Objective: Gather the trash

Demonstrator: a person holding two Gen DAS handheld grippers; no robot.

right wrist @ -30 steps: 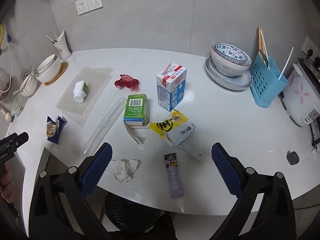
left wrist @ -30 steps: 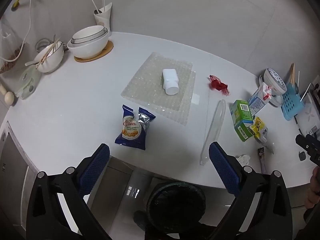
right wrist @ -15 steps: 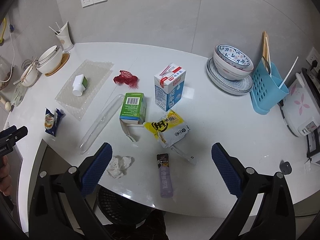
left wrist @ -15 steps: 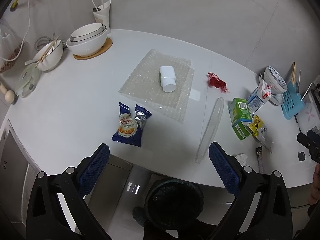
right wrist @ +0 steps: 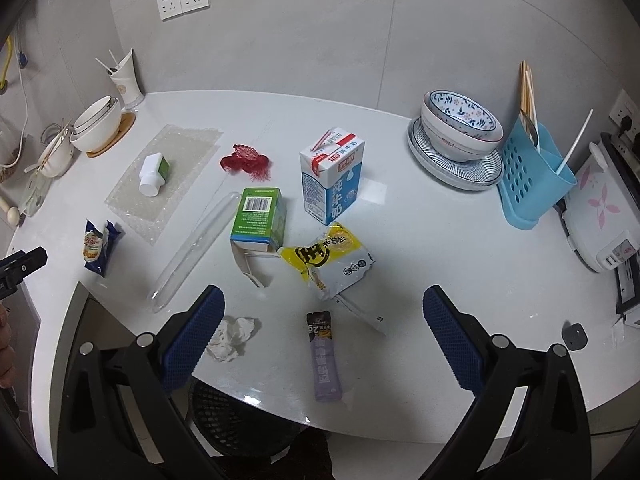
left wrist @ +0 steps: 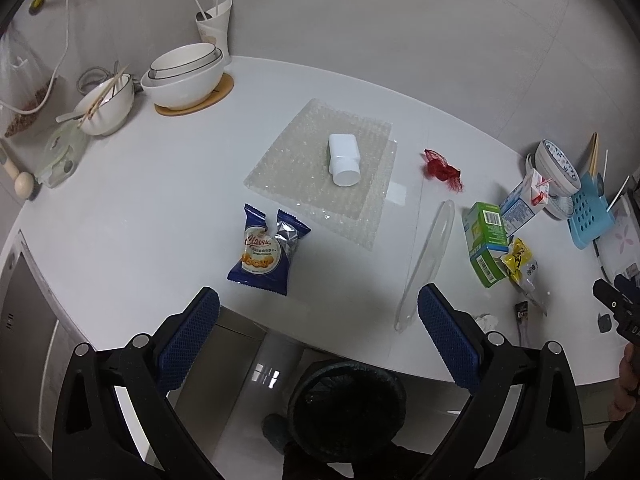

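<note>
Over the tabletop (right wrist: 400, 240) both claws, left (left wrist: 318, 330) and right (right wrist: 323, 330), gape wide and empty, slightly nearer the cookie pack (left wrist: 266, 250) and sachet (right wrist: 324, 356) than before.

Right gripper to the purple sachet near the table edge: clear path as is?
Probably yes. The right gripper is open and empty, and the purple sachet lies flat between its fingers' line with nothing on it.

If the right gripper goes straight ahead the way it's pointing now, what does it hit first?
Probably the yellow snack wrapper, which lies between the open fingers of the right gripper; the purple sachet sits nearer but lower. Depth is uncertain.
</note>
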